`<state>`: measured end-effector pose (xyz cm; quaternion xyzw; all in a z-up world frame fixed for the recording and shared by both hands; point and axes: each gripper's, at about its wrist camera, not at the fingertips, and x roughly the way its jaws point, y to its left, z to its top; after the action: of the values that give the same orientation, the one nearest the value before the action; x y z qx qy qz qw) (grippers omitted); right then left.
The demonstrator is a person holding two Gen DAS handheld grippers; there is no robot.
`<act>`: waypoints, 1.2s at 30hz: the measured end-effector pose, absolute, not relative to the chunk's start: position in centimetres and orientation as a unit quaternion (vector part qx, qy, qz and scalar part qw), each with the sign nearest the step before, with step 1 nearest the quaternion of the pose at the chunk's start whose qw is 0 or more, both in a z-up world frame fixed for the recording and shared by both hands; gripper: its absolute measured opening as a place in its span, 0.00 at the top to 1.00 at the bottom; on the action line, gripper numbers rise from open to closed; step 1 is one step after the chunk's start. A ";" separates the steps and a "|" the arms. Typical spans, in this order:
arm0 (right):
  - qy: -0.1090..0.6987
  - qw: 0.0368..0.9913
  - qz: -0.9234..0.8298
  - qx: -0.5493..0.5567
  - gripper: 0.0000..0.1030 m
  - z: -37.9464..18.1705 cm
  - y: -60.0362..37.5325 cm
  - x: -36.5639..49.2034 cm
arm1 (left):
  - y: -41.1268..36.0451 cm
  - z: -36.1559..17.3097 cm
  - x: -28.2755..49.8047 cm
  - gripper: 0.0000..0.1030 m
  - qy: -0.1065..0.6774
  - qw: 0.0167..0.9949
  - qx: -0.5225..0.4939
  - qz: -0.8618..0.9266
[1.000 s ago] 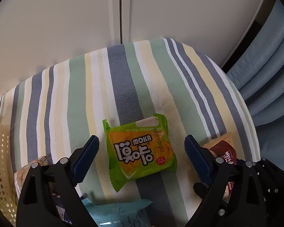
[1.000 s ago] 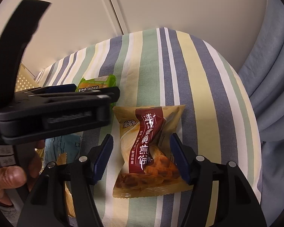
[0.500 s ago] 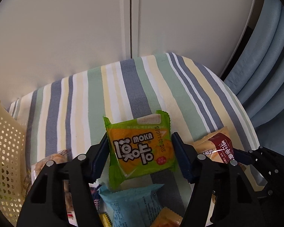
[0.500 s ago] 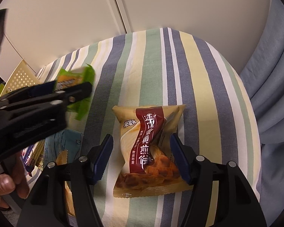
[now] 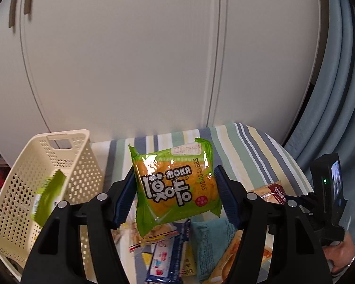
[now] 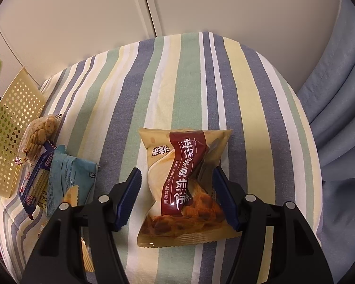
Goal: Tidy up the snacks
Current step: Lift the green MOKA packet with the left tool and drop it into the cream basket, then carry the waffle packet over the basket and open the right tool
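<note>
Striped tablecloth (image 6: 177, 82), left hand-held gripper (image 5: 175, 195) pinching green packet (image 5: 175, 187) (aloft), right hand-held gripper (image 6: 177, 200) spread

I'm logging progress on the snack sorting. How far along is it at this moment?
Early. One green packet already sits in the cream perforated basket. The left claw holds the green MOKA packet lifted. The right claw straddles the tan and maroon packet on the striped cloth, unclosed. The light blue packet and cracker bag remain.

Left gripper (image 5: 175, 195) raised with jaws clamped; right gripper (image 6: 176, 200) low, jaws spread apart.
</note>
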<state>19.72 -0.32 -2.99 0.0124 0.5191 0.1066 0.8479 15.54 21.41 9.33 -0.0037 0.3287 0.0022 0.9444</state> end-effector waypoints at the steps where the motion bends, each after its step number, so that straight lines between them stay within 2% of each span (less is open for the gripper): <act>1: 0.521 0.847 0.105 0.011 0.39 -3.1 -0.3 19.8 | 22.0 9.7 15.1 0.36 0.323 0.946 -0.005 0.008; 12: 0.534 0.841 0.075 -0.044 0.37 -3.7 1.4 20.3 | 31.7 12.0 9.7 0.36 0.285 0.954 -0.063 0.075; 24: 0.536 0.840 0.073 -0.047 0.38 -3.7 1.3 20.5 | 36.1 11.7 7.8 0.35 0.275 0.951 -0.079 0.117; 25: 0.535 0.840 0.074 -0.048 0.39 -3.7 1.4 20.4 | 36.1 11.6 7.7 0.29 0.273 0.951 -0.076 0.122; 26: 0.534 0.840 0.077 -0.048 0.43 -3.6 1.5 20.3 | 36.2 11.6 7.6 0.15 0.272 0.951 -0.074 0.127; 28: 0.533 0.841 0.077 -0.048 0.49 -3.5 1.5 20.2 | 36.3 11.3 7.4 0.02 0.265 0.951 -0.066 0.141; 31: 0.531 0.844 0.078 -0.027 0.52 -3.2 1.1 20.0 | 36.8 10.8 7.1 0.02 0.265 0.949 -0.051 0.162; 36: 0.519 0.849 0.093 0.040 0.53 -2.2 -0.1 19.7 | 38.6 9.3 6.7 0.02 0.272 0.944 -0.081 0.168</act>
<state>19.66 -0.13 -2.15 0.0402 0.5192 0.0931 0.8486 6.72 38.63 9.27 -0.0809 0.2717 0.1680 0.9441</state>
